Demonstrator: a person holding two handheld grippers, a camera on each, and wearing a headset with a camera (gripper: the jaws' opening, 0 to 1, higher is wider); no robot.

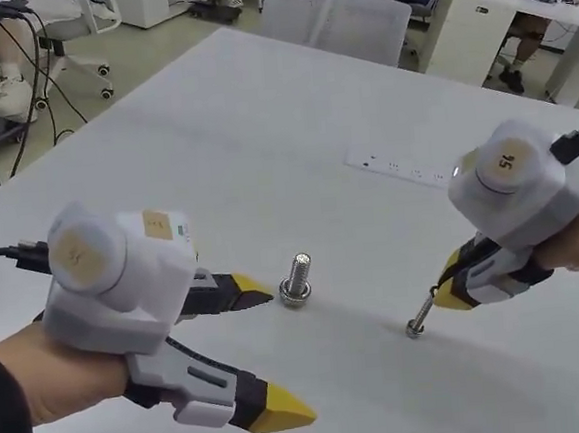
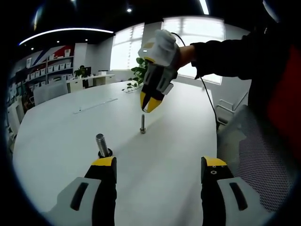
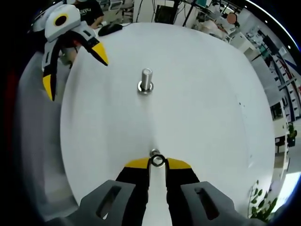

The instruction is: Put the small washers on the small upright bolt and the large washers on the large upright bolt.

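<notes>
The large upright bolt point(image 1: 296, 276) point(image 2: 101, 143) point(image 3: 146, 79) stands mid-table with a washer point(image 3: 144, 88) around its foot. To its right is the thin small bolt point(image 1: 418, 317) point(image 2: 142, 123). My right gripper point(image 1: 446, 292) point(image 3: 157, 162) hovers just over that bolt's top, shut on a small washer point(image 3: 157, 161) pinched between its yellow tips. My left gripper point(image 1: 272, 350) point(image 2: 159, 163) is open and holds nothing; one tip sits close beside the large bolt. The right gripper point(image 2: 151, 101) appears above the small bolt in the left gripper view, and the left gripper point(image 3: 75, 66) at the upper left of the right gripper view.
A white power strip point(image 1: 398, 166) lies flush in the white table point(image 1: 214, 152) behind the bolts. Grey chairs point(image 1: 334, 17) stand at the far edge. A mesh chair point(image 2: 254, 150) sits by the table's right edge in the left gripper view.
</notes>
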